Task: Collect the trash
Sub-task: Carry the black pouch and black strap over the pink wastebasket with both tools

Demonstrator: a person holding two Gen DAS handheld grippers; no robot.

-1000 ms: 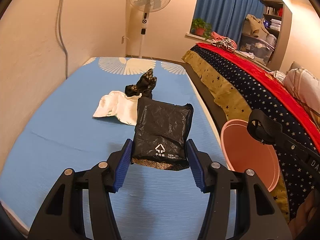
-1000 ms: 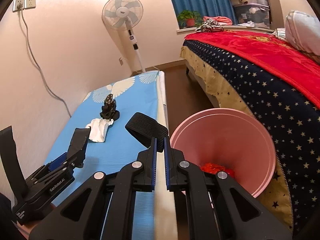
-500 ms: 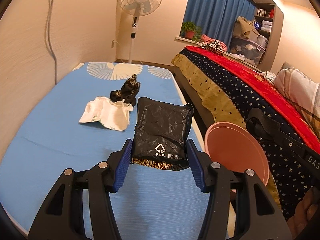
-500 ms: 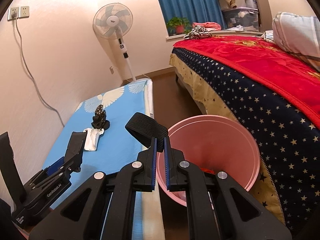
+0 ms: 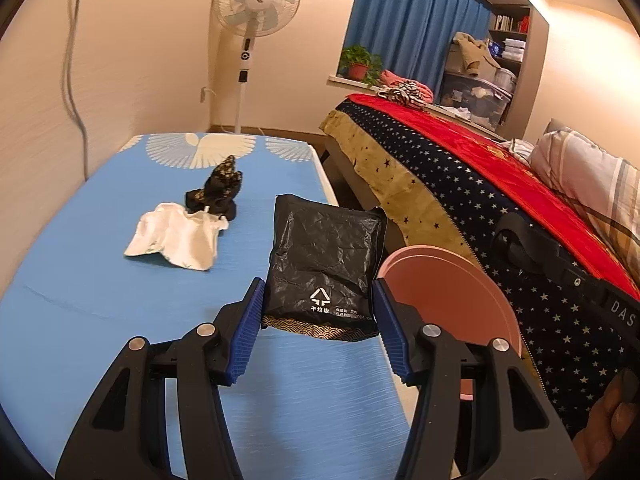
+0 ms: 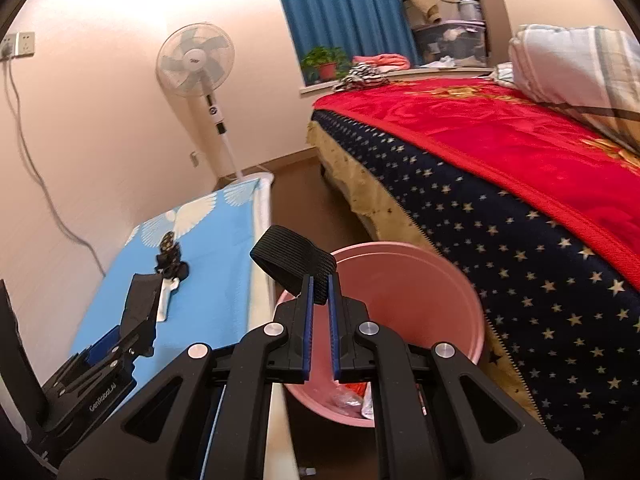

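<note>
My left gripper [image 5: 318, 312] is shut on a black plastic packet [image 5: 324, 268] with white print, held above the blue mat [image 5: 80, 320]. A crumpled white wrapper [image 5: 176, 236] and a crumpled black wrapper [image 5: 218, 192] lie on the mat further ahead. A pink bin [image 5: 452, 300] hangs to the right of the packet. My right gripper [image 6: 319, 308] is shut on the black strap [image 6: 294, 264] of the pink bin [image 6: 420, 300] and holds it up. Red and clear trash [image 6: 352, 396] lies in the bin's bottom. The left gripper [image 6: 132, 320] with its packet shows at the left of the right wrist view.
A bed [image 5: 460, 176] with a starred navy and red blanket runs along the right. A standing fan [image 5: 256, 12] is at the far wall. A strip of brown floor [image 6: 304, 196] separates mat and bed. A cable [image 5: 74, 80] hangs on the left wall.
The pink bin has been lifted and tilted by its strap and brought closer to the mat's edge. The left gripper has risen a little with the packet.
</note>
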